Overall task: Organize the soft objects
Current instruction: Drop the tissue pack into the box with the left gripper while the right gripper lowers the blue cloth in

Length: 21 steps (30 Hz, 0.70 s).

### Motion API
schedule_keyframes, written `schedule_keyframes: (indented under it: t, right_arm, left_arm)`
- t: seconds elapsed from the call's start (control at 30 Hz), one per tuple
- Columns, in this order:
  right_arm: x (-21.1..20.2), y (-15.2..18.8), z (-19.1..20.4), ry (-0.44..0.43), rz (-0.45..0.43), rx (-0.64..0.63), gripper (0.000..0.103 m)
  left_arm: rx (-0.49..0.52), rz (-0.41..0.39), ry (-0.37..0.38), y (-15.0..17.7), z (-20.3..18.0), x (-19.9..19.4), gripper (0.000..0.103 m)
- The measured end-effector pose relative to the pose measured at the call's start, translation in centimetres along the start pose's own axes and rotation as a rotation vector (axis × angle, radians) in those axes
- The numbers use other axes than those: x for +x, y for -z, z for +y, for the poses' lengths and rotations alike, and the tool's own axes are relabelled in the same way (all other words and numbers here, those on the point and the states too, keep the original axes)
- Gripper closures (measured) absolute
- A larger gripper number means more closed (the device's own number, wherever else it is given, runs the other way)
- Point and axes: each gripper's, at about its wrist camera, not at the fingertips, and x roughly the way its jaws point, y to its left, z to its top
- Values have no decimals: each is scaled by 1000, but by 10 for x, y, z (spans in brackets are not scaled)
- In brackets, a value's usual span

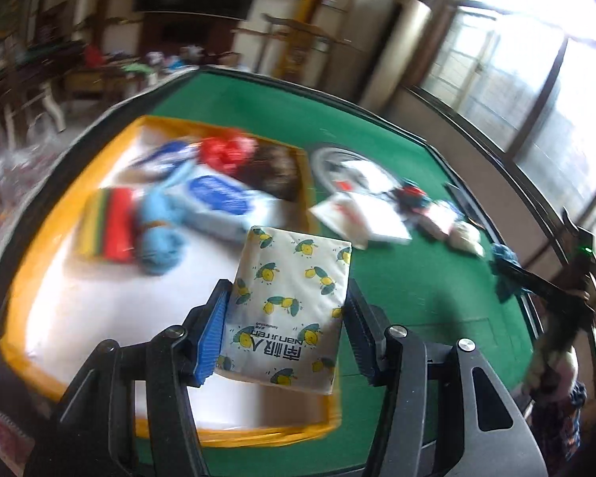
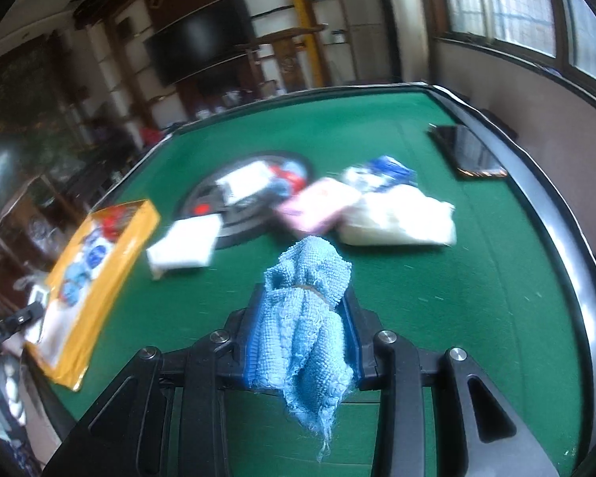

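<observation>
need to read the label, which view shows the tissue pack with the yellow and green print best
The left wrist view: the tissue pack fills the centre, sharp, held between the left gripper's fingers above the yellow box, its print and lettering showing. The right wrist view does not show it clearly; the blue cloth fills that centre.

Tissue pack (image 1: pixel 290 306), white with yellow-and-green bug prints, sits upright and a touch tilted between the left gripper (image 1: pixel 286 334) pads, held above the yellow box (image 1: pixel 31 361). In that white-lined box, up toward ten o'clock: a blue-labelled pack (image 1: pixel 218 198), a light blue cloth bundle (image 1: pixel 159 238), something red (image 1: pixel 226 151), all blurred. The blue towel (image 2: pixel 306 318), knotted and frayed, droops from the right gripper (image 2: pixel 302 338). On the green surface (image 2: pixel 457 286) at one o'clock lie a pink pack (image 2: pixel 318 206) and a cream bundle (image 2: pixel 401 218), touching.
</observation>
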Motion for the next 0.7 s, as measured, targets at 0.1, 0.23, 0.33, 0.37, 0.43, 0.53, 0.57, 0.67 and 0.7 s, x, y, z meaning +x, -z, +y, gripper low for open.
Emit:
schedule_keyframes:
  t: [0.1, 0.23, 0.33, 0.37, 0.43, 0.53, 0.57, 0.67, 0.7]
  right_arm:
    - [6, -6, 37, -53, 14, -63, 72]
    - [17, -8, 84, -137, 49, -124, 72]
    - [27, -5, 119, -205, 85, -159, 72]
    - [31, -4, 132, -225, 97, -173, 72]
    - [38, -1, 156, -264, 119, -205, 72]
    - [46, 3, 190, -304, 139, -263, 72]
    - [48, 5, 200, -316, 144, -280, 72]
    - [55, 9, 227, -345, 160, -318, 72]
    - [59, 10, 236, -352, 167, -330, 72]
  left_arm:
    - [-67, -4, -45, 6, 27, -1, 50]
    - [-125, 35, -94, 12, 49, 10, 49]
    - [-153, 64, -116, 13, 60, 17, 49]
    - [-161, 71, -125, 12, 63, 18, 49]
    - [-166, 90, -147, 9, 69, 23, 49]
    - [-189, 127, -188, 4, 79, 32, 49]
    - [-197, 136, -201, 2, 83, 36, 49]
    - [-217, 132, -262, -5, 93, 39, 48]
    - [-233, 130, -262, -8, 97, 40, 48]
